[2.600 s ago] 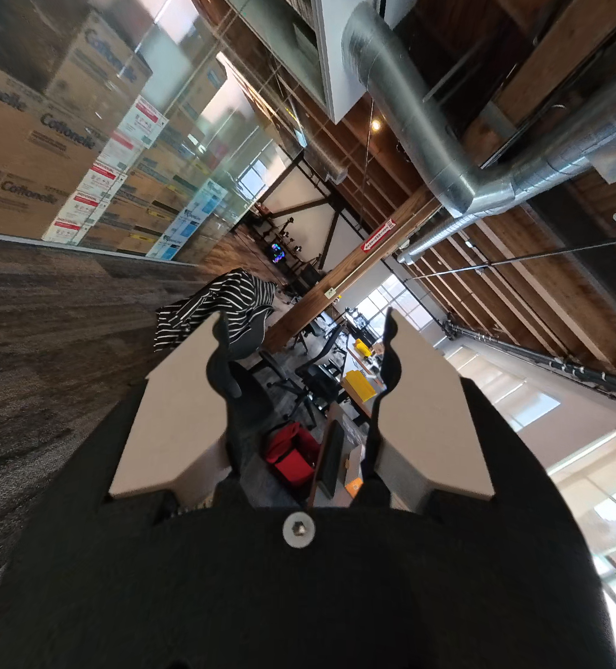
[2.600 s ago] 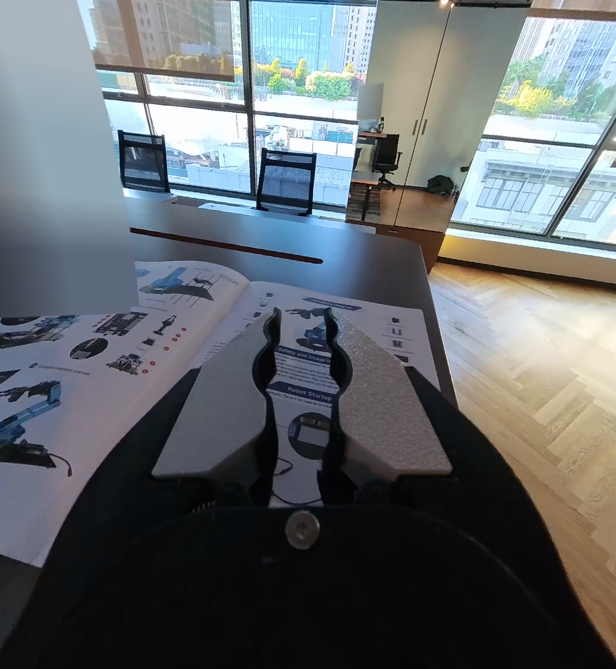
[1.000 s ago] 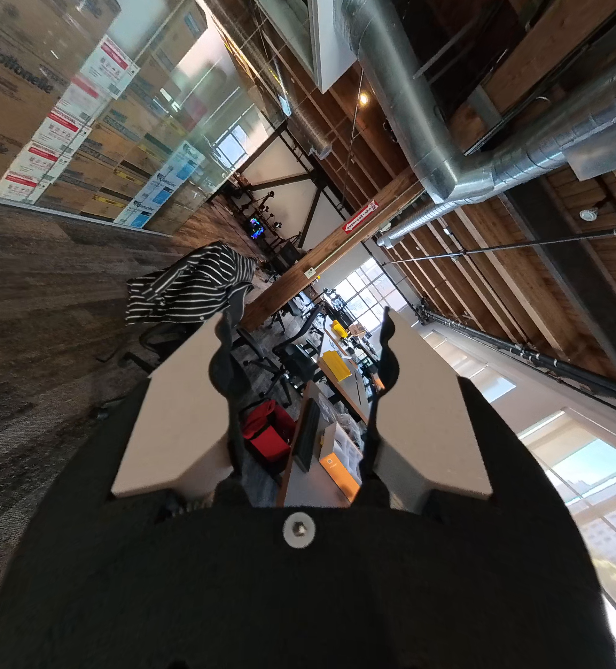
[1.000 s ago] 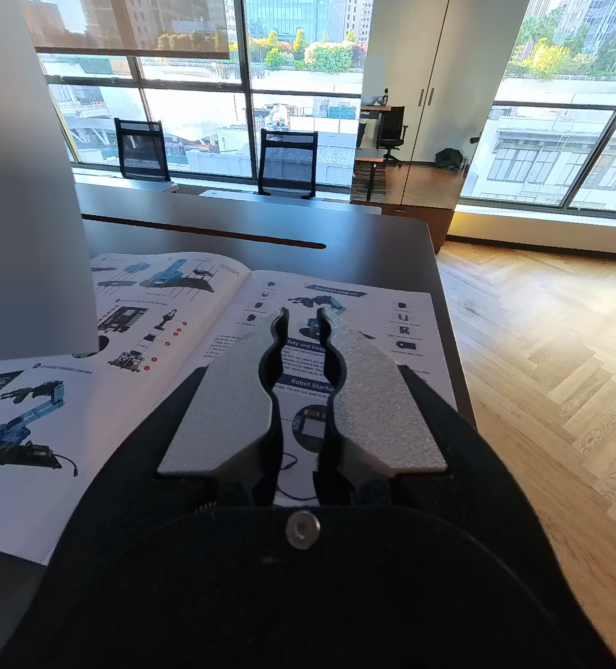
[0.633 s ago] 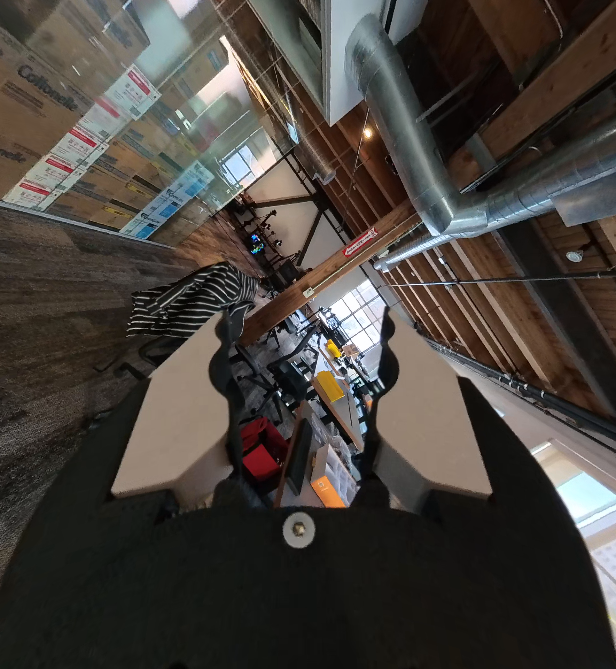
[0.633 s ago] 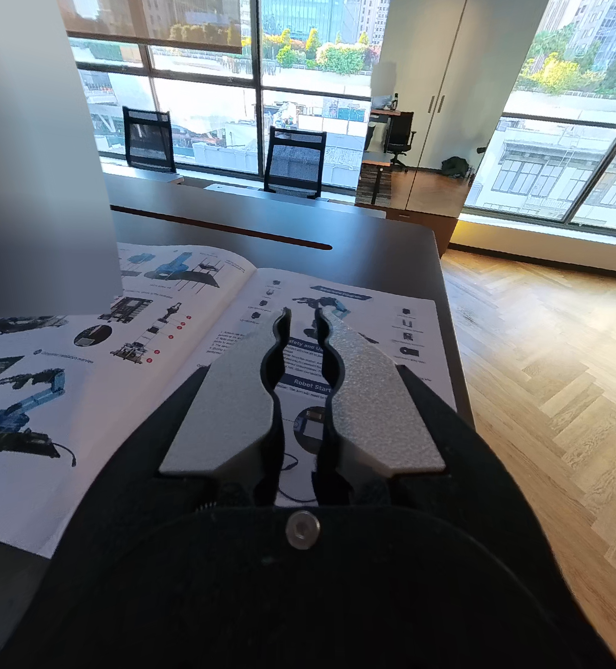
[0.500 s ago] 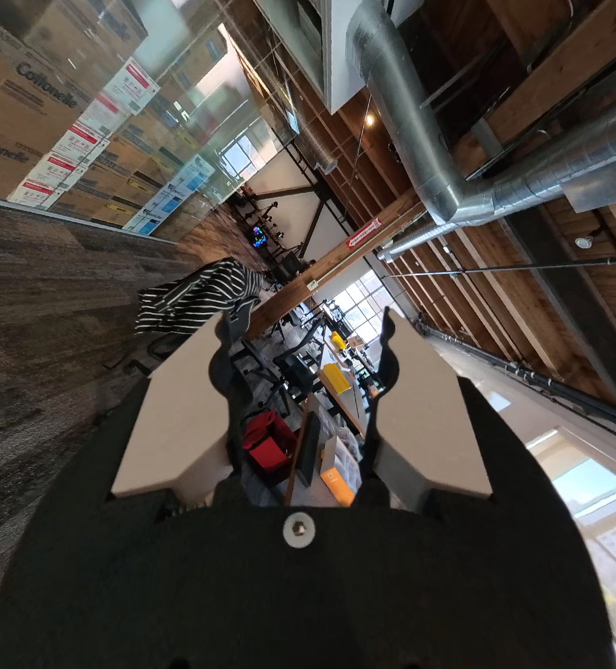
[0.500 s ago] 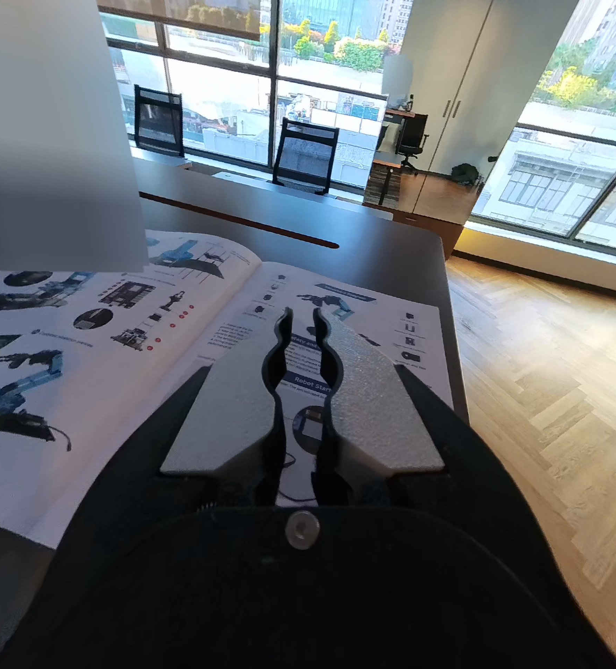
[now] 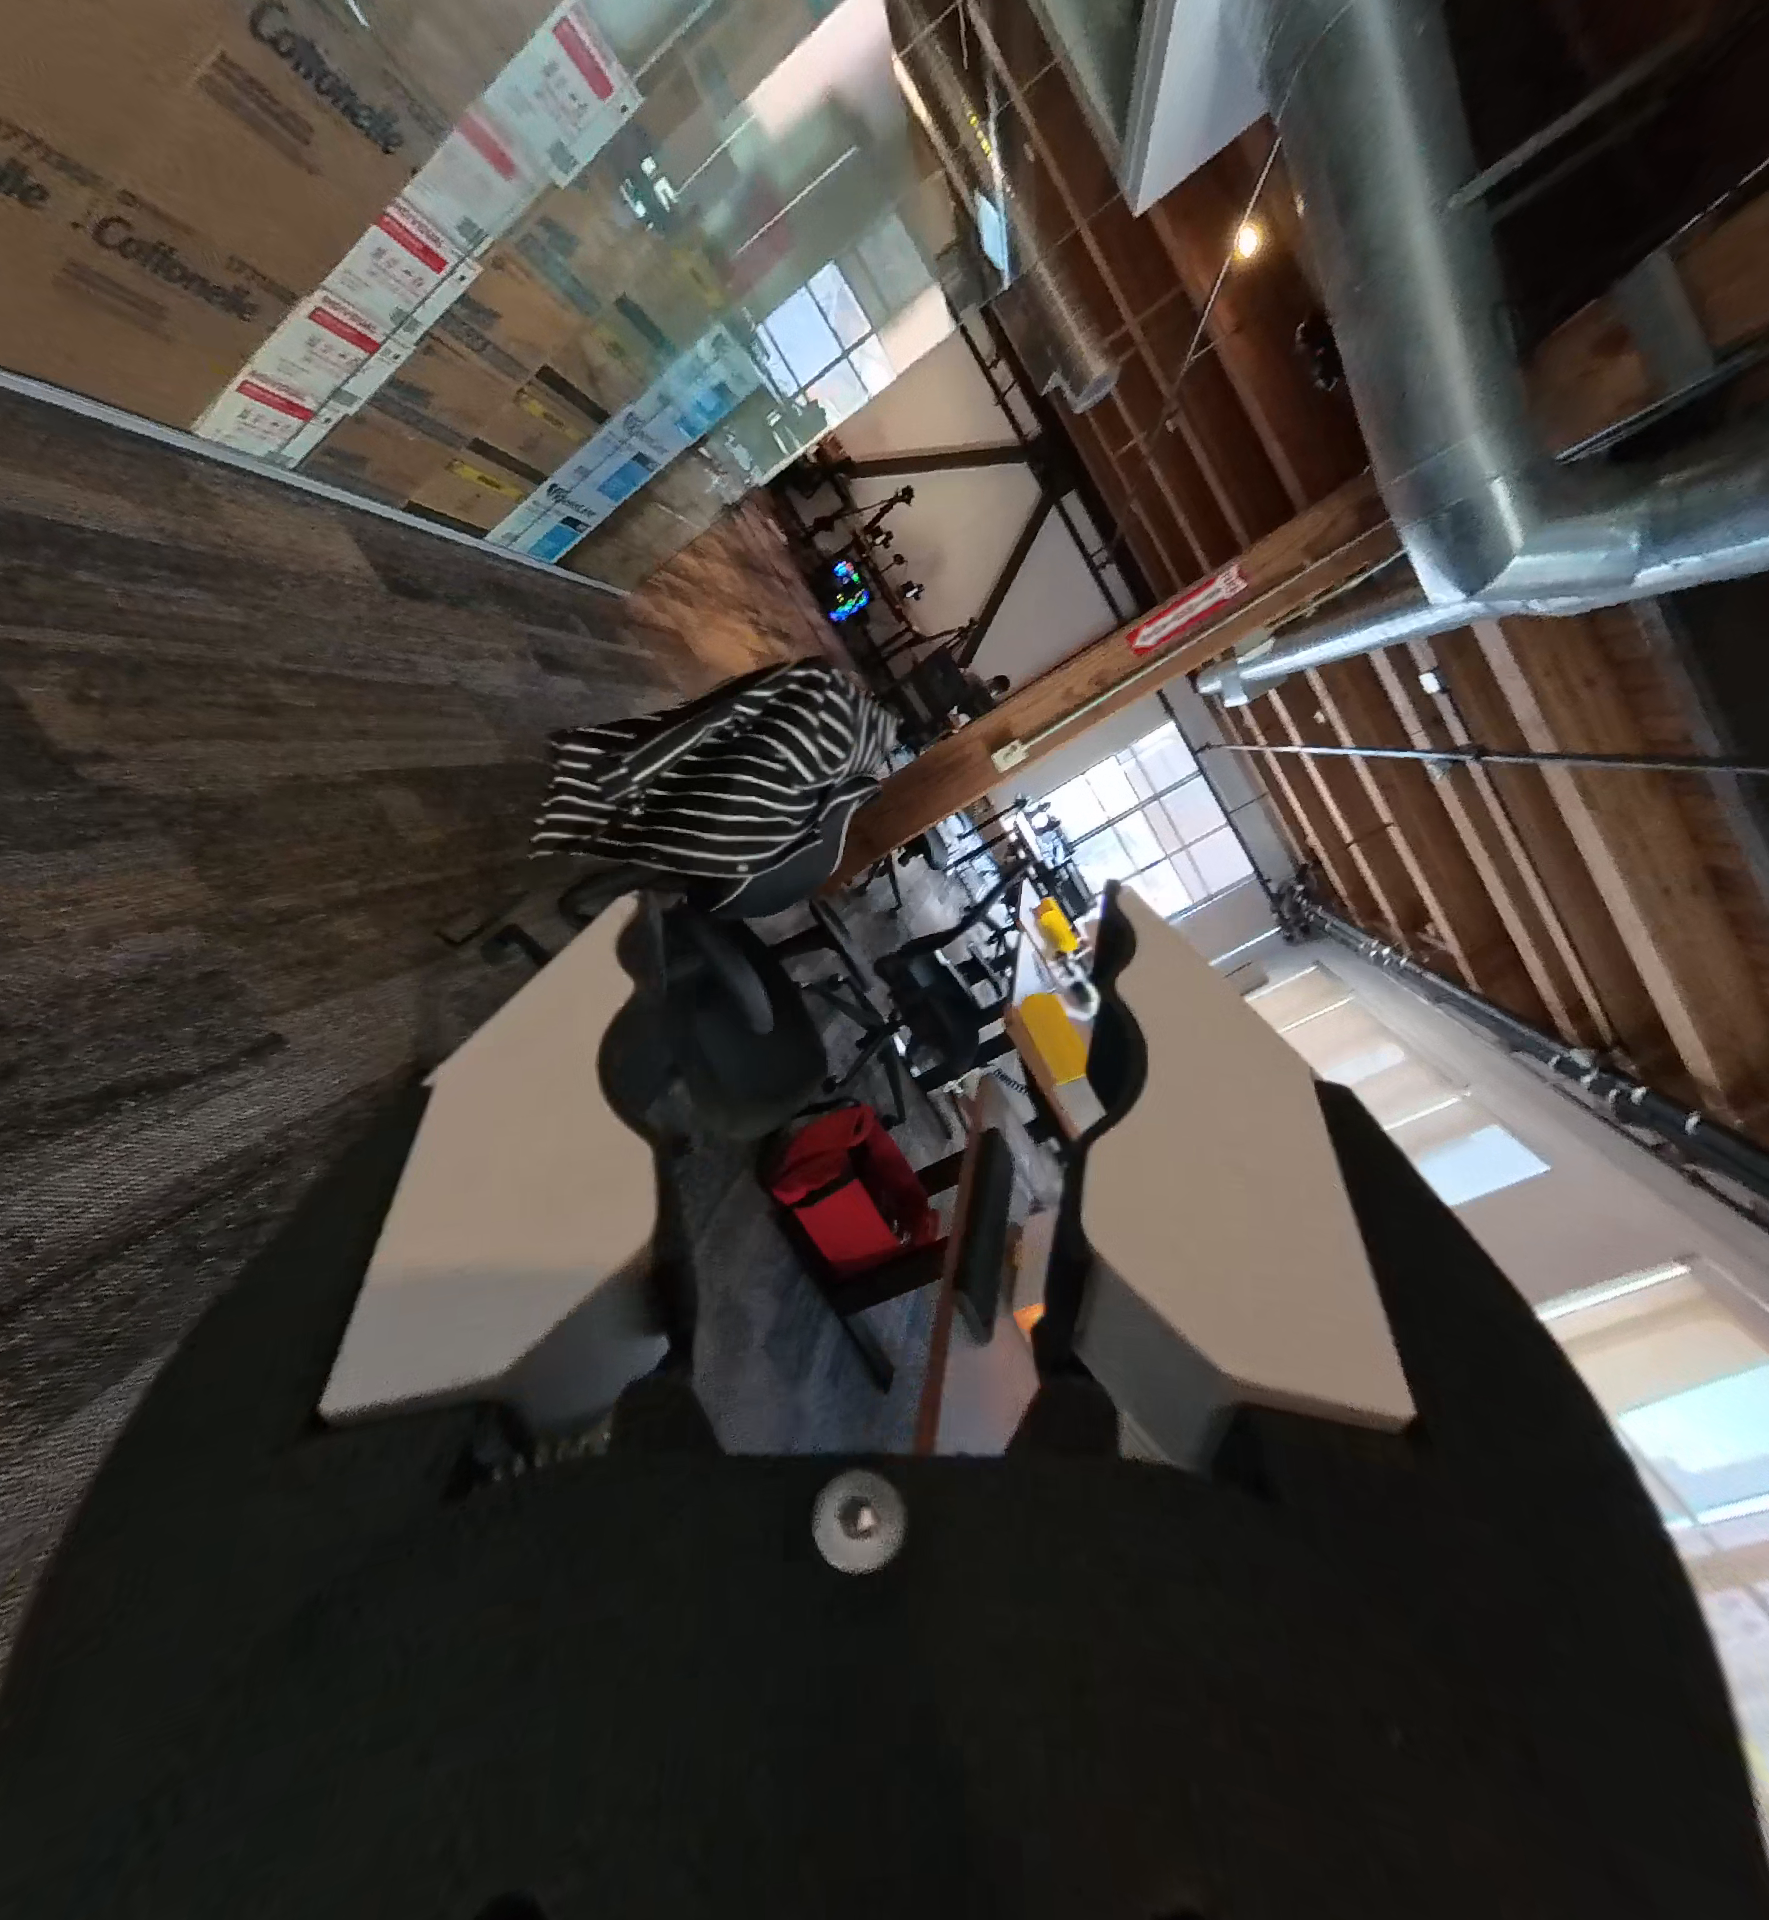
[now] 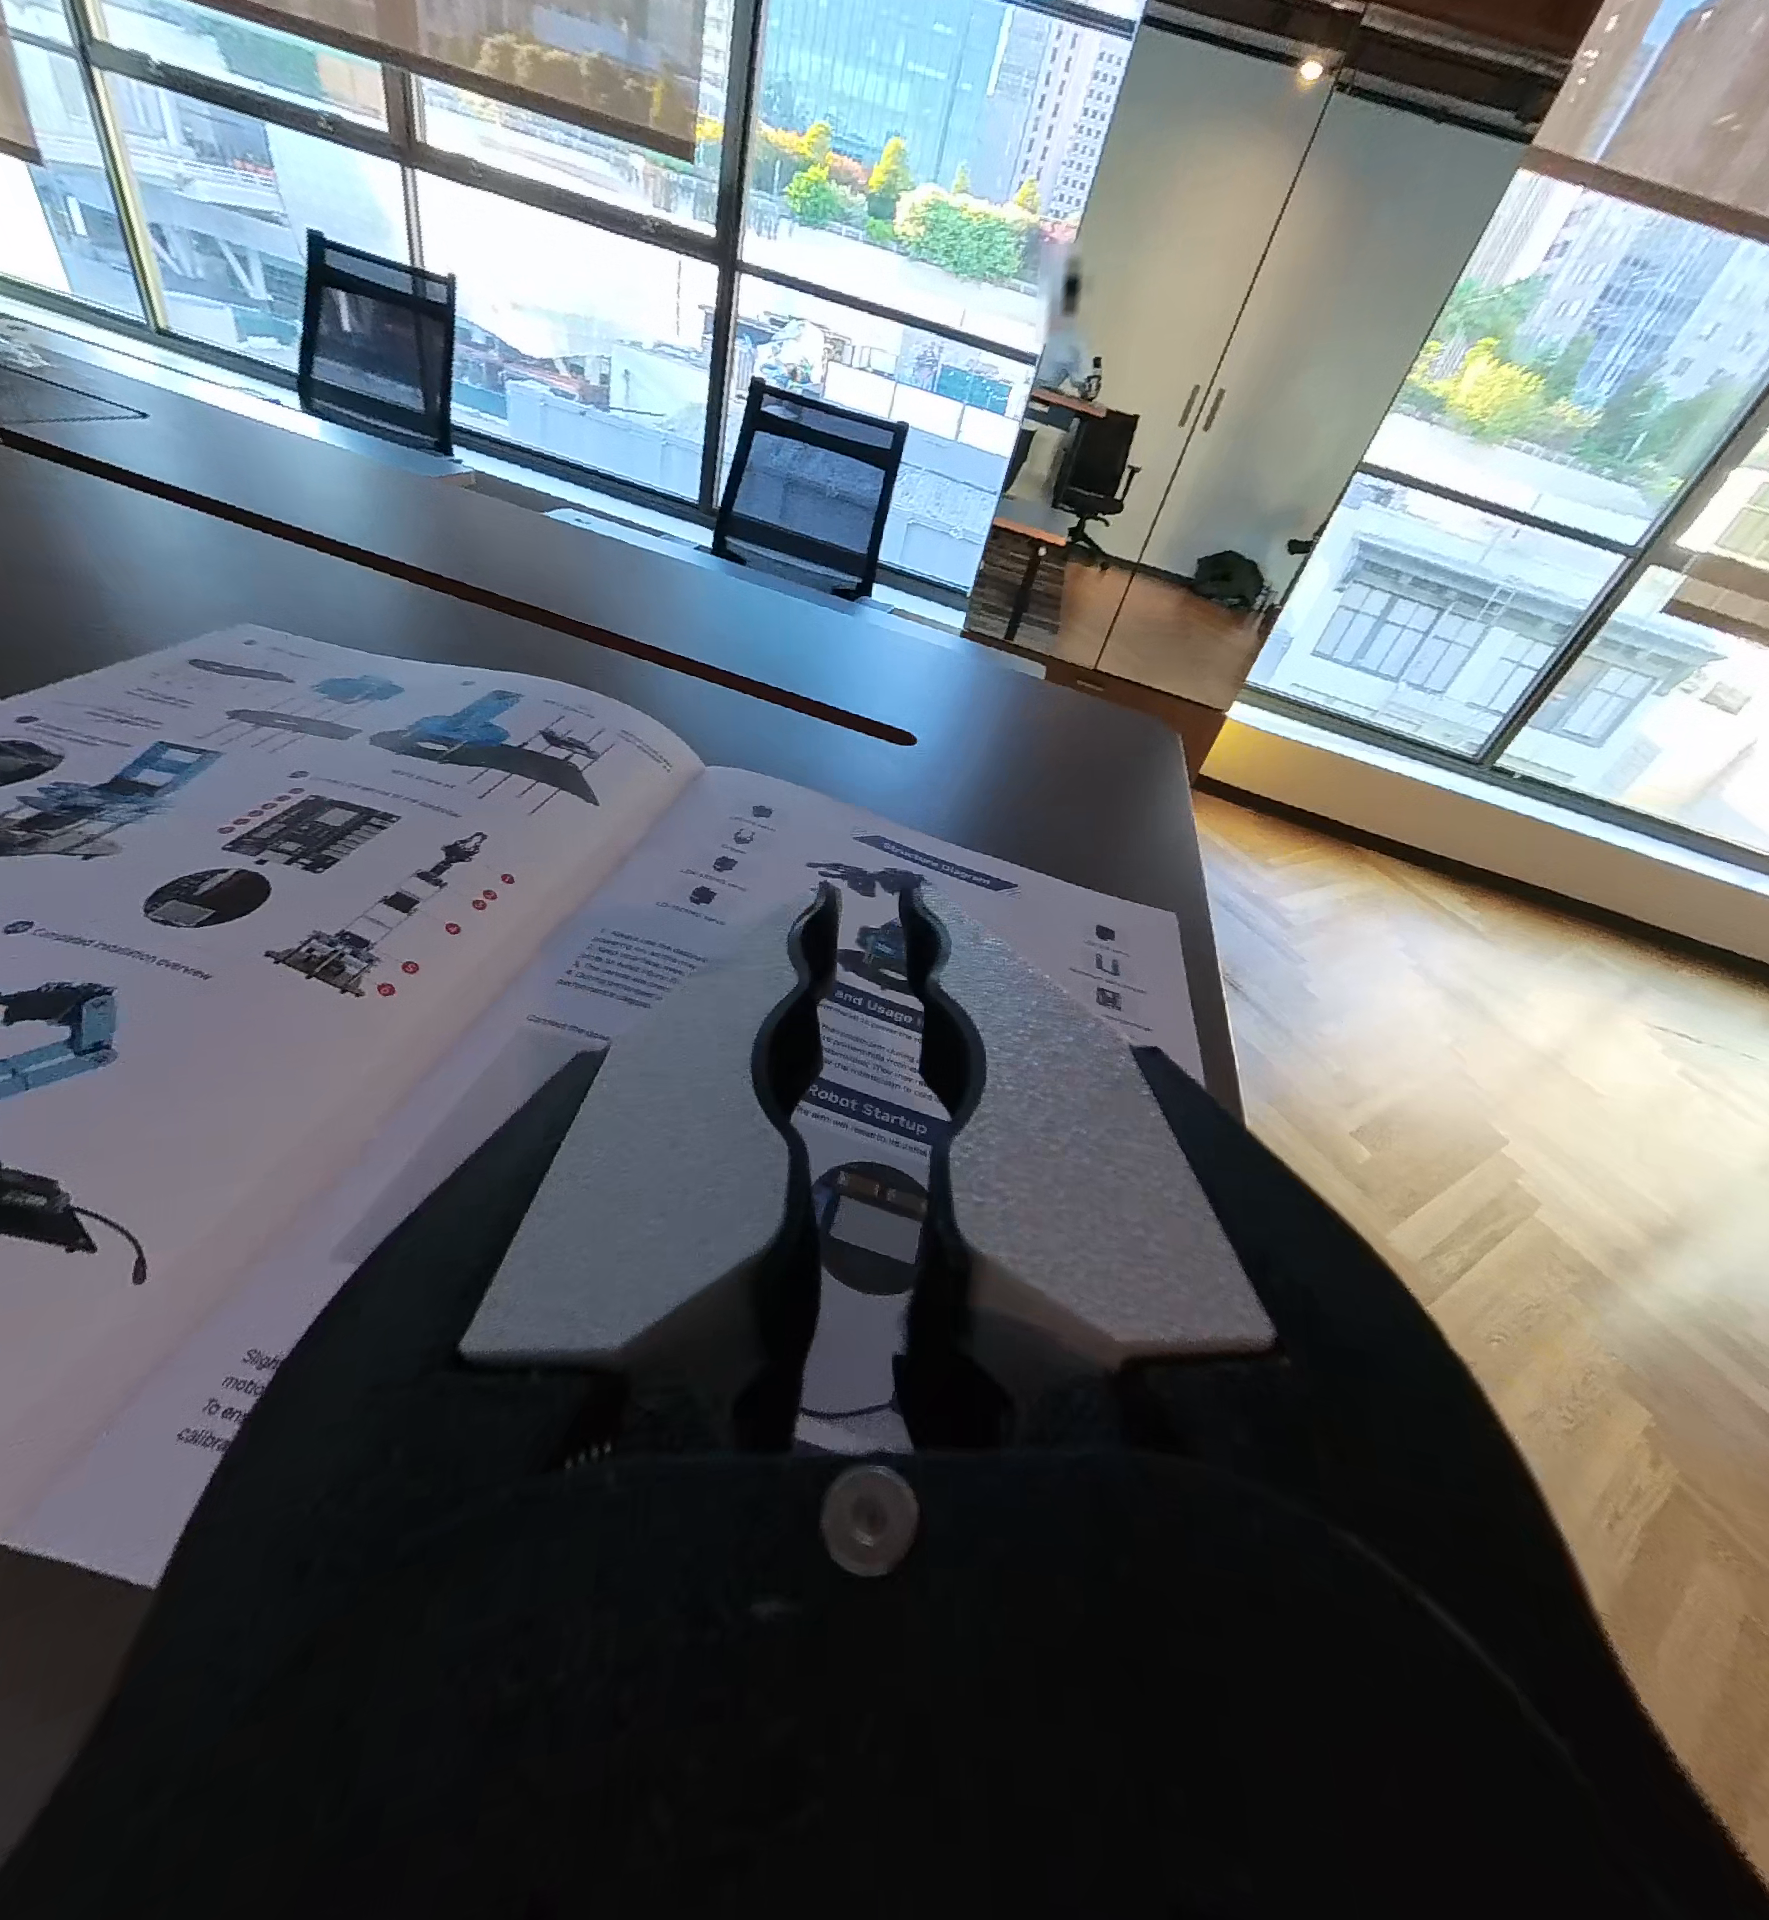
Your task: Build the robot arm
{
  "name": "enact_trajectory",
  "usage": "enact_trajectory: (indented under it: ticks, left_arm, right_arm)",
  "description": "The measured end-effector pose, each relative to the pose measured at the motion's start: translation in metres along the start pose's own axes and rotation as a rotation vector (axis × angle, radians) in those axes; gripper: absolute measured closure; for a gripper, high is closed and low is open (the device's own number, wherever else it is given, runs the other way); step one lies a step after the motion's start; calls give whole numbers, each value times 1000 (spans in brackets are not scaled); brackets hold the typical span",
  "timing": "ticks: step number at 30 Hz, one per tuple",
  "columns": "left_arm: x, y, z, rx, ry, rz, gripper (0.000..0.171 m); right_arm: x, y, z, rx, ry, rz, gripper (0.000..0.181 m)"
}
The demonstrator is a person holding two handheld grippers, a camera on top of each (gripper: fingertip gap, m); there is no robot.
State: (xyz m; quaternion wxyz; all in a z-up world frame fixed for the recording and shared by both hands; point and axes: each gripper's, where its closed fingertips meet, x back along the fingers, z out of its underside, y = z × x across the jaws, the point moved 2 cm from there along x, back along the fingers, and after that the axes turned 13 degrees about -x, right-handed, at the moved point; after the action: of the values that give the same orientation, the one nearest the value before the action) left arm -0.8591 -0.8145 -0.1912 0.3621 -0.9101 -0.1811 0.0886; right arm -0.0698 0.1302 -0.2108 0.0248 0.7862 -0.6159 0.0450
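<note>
My right gripper (image 10: 867, 906) hovers low over the right-hand page of an open illustrated booklet (image 10: 340, 935) that lies on a dark table (image 10: 963, 727). Its fingers (image 10: 672, 1143) stand only a narrow gap apart and hold nothing; the page shows between them. My left gripper (image 9: 875, 914) is wide open and empty. It is rolled on its side and points out into the office, away from the table. A chair with a striped garment (image 9: 714, 769) and a red bag (image 9: 849, 1195) lie far beyond it.
The table's right edge (image 10: 1207, 935) drops to a wood floor (image 10: 1482, 1143) just right of the booklet. Two mesh chairs (image 10: 807, 488) stand behind the table at the windows, beside a white cabinet (image 10: 1223, 312). The left view shows carpet (image 9: 184, 831), stacked boxes (image 9: 132, 208) and ceiling ducts (image 9: 1399, 312). My hands' fingertips stand some 125 cm from each other.
My right gripper's fingers have drawn closer together, leaving a narrower gap, and it has shifted slightly over the booklet. My left gripper has stayed open and only swayed a little.
</note>
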Motion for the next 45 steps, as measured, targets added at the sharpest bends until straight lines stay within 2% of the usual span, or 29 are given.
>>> enact_trajectory:
  ticks: [8,14,21,24,28,32,37,41,45]
  left_arm:
    - [-37,64,30,-104,96,-83,89]
    - [-87,87,71,-375,264,-128,88]
    - [-177,89,102,-659,399,-117,84]
    - [-212,81,117,-666,422,-59,84]
    - [-230,74,133,-683,453,-13,84]
    - [-223,81,146,-651,491,-7,83]
    - [-179,91,147,-606,493,-28,84]
    - [-124,94,137,-571,461,-46,85]
    - [-38,88,123,-550,433,-70,86]
  right_arm:
    - [0,3,-1,151,1,90,171]
    - [1,-6,3,247,36,227,171]
    - [22,-21,10,267,101,461,171]
    - [25,-9,13,362,142,496,171]
    - [20,13,23,482,204,486,171]
    - [16,31,24,499,190,415,170]
    - [15,39,17,347,116,293,165]
    - [8,49,16,272,95,96,160]
    - [-1,59,11,259,38,-98,161]
